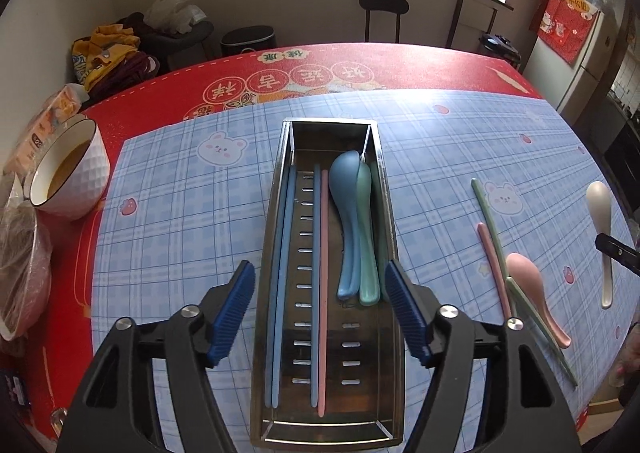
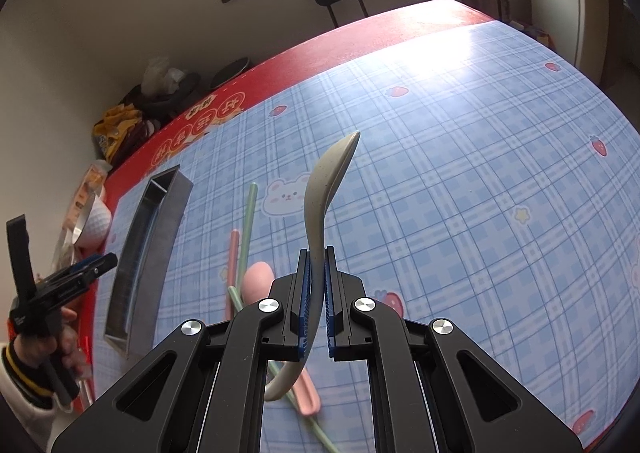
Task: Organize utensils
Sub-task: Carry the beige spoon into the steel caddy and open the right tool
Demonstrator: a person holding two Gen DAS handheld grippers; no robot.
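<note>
- A white bowl [image 1: 72,169] with yellowish liquid stands at the table's left edge, well apart from the metal tray [image 1: 280,213]; beside it lie bagged packets, too blurred to read
- The red cloth [image 1: 400,61] bears large Chinese characters in circles, seen upside down; the blue checked mat [image 1: 180,233] shows bear faces and strawberries
- The tray holds blue chopsticks [image 1: 280,273] along its left side, a pink chopstick [image 1: 323,293] near the middle, and a blue spoon [image 1: 350,213] nested beside a green spoon [image 1: 366,237] on the right
- Right of the tray, on the mat: a green chopstick [image 1: 486,209], a pink one [image 1: 494,269] and a pink spoon [image 1: 532,289] crossing them
- The left gripper [image 1: 320,309] hangs spread wide over the tray, nothing between its pads
- The right gripper [image 2: 316,293] is clamped on the handle of a beige spoon [image 2: 324,181], bowl lifted above the mat
</note>
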